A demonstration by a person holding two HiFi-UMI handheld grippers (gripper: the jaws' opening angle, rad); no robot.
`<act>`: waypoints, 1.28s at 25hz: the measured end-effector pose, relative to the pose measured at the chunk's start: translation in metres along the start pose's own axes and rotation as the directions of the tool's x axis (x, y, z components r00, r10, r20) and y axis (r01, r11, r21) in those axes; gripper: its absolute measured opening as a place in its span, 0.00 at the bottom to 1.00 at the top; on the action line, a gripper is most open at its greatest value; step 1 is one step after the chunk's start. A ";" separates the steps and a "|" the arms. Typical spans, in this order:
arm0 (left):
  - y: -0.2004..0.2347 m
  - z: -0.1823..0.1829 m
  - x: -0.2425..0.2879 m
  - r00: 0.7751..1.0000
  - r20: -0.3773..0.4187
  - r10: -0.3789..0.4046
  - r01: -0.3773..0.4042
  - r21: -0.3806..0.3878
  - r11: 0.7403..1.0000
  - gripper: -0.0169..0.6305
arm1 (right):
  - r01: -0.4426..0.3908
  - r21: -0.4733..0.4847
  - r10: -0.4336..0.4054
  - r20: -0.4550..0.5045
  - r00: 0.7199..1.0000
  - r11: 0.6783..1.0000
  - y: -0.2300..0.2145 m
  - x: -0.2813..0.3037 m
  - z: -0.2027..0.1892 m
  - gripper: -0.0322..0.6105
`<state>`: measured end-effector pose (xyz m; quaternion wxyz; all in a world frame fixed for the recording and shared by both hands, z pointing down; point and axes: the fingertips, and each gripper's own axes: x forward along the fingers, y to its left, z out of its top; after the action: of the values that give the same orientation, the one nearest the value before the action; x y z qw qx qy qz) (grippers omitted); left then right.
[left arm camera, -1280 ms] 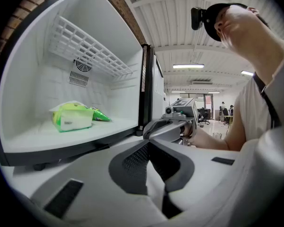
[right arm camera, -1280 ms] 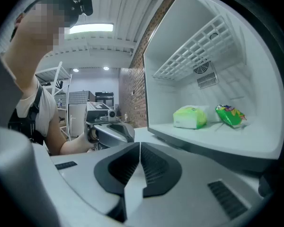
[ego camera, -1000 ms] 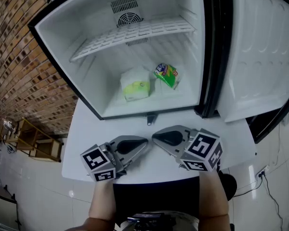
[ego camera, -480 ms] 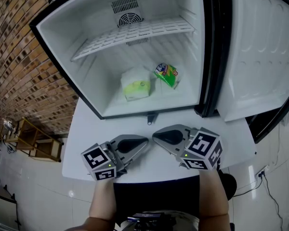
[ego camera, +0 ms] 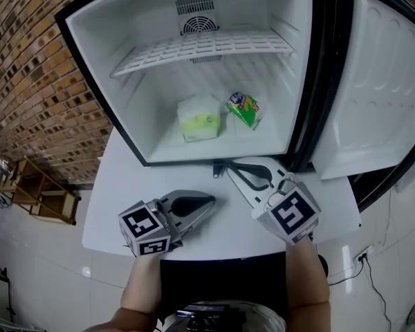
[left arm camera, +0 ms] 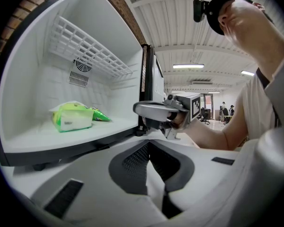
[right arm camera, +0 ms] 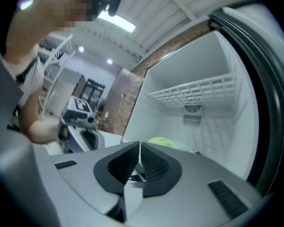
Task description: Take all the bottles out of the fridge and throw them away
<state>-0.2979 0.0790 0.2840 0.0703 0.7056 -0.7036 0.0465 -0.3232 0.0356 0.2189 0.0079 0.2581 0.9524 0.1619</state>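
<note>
The open white fridge [ego camera: 117, 95] is lying at 12 o'clock, nearer the right gripper [ego camera: 229, 168] than the left gripper [ego camera: 207, 203]. Both are pressed together, pinching nothing; no bottle is showing inside.

One fridge [ego camera: 117, 95] with one door [ego camera: 384, 95], one wire shelf [ego camera: 200, 47], one fan grille [ego camera: 196, 25]; two packets inside — one pale pack [ego camera: 199, 120], one green bag [ego camera: 243, 109]; one white table [ego camera: 124, 185]; two grippers — left gripper [ego camera: 212, 200], right gripper [ego camera: 227, 164].
</note>
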 end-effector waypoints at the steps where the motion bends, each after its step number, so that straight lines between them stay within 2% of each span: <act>1: 0.000 0.000 0.000 1.000 -0.002 -0.001 0.001 0.001 1.000 0.03 | 0.052 -0.126 -0.060 -0.065 0.996 0.991 -0.008 0.005 -0.002 0.08; 3: 0.001 -0.002 -0.001 1.000 -0.014 -0.005 0.005 0.011 1.000 0.03 | 0.106 -0.384 -0.180 -0.160 0.971 0.917 -0.019 0.019 -0.010 0.08; 4: 0.002 -0.003 -0.001 1.000 -0.018 -0.007 0.007 0.017 1.000 0.03 | 0.103 -0.464 -0.210 -0.186 0.960 0.880 -0.020 0.025 -0.011 0.08; 6: 0.001 -0.005 0.003 1.000 -0.010 -0.006 0.006 0.013 1.000 0.03 | 0.066 -0.535 -0.210 -0.212 0.954 0.842 -0.019 0.032 -0.010 0.08; 9: -0.002 -0.006 0.008 1.000 -0.003 -0.001 0.001 0.003 1.000 0.03 | 0.008 -0.594 -0.193 -0.250 0.949 0.804 -0.025 0.038 -0.004 0.08; 13: -0.001 -0.004 0.005 1.000 -0.018 0.005 -0.005 0.013 1.000 0.03 | -0.059 -0.676 -0.193 -0.291 0.937 0.735 -0.037 0.055 0.001 0.08; 16: -0.001 -0.003 0.007 1.000 -0.022 0.006 -0.005 0.016 1.000 0.03 | -0.096 -0.690 -0.173 -0.310 0.935 0.717 -0.045 0.070 0.000 0.08; 20: -0.005 -0.001 0.009 1.000 -0.022 -0.007 0.008 0.014 1.000 0.03 | -0.129 -0.672 -0.152 -0.343 0.927 0.729 -0.058 0.090 0.003 0.08; 23: -0.009 0.001 0.009 1.000 -0.026 -0.016 0.016 0.012 1.000 0.03 | -0.190 -0.686 -0.165 -0.417 0.894 0.702 -0.069 0.109 0.001 0.09; 25: -0.010 0.000 0.008 0.999 -0.027 -0.018 0.019 0.011 1.000 0.03 | -0.250 -0.703 -0.177 -0.474 0.863 0.666 -0.075 0.123 -0.002 0.21; 29: -0.011 0.003 0.009 1.000 -0.022 -0.022 0.022 0.008 1.000 0.03 | -0.327 -0.694 -0.148 -0.530 0.835 0.641 -0.074 0.142 -0.011 0.22; 32: -0.011 0.004 0.009 1.000 -0.020 -0.023 0.023 0.005 1.000 0.03 | -0.346 -0.697 -0.168 -0.556 0.814 0.629 -0.078 0.149 -0.027 0.22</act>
<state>-0.2868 0.0693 0.2813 0.0761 0.7135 -0.6944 0.0545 -0.4934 0.0380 0.2308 -0.1774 0.2173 0.7301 0.6231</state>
